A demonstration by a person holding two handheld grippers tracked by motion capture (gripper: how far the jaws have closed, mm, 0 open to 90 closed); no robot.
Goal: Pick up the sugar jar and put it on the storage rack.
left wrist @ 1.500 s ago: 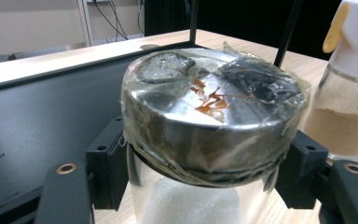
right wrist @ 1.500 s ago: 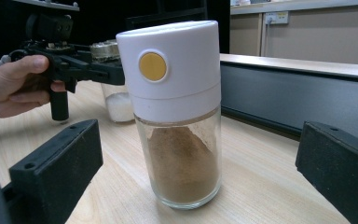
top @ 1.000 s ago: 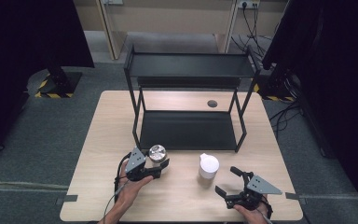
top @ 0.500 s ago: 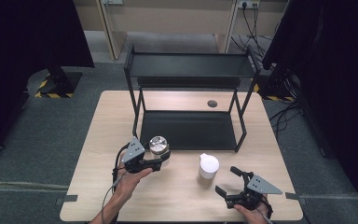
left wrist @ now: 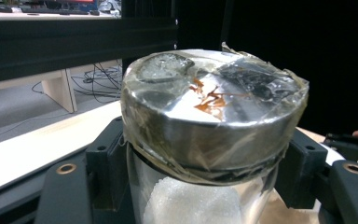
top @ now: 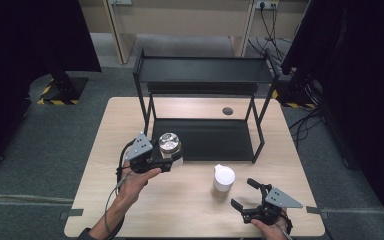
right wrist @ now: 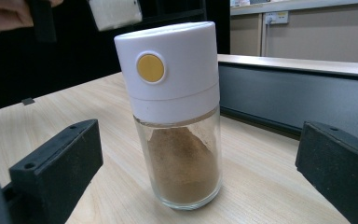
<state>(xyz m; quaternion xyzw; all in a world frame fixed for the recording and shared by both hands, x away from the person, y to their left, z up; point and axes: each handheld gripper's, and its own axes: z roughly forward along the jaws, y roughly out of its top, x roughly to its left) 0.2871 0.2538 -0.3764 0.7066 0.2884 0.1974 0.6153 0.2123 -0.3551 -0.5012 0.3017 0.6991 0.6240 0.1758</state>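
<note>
- A pale wooden table (top: 190, 210) is seen on a grey floor, with dark curtains at nine and three o'clock.
- A black two-tier rack (top: 202, 70) is stood toward twelve o'clock.
- A glass jar (top: 170, 146) with a taped silver lid is gripped by the left gripper (top: 166, 162), raised at the rack's lower shelf, ten o'clock of centre.
- A white-capped spice shaker (top: 224, 178) is left standing at five o'clock; the right gripper (top: 243, 196) is held spread just beside it.
- A slip is judged possible: smooth glass is pinched below the lid, and the shelf edge could be struck.
</note>
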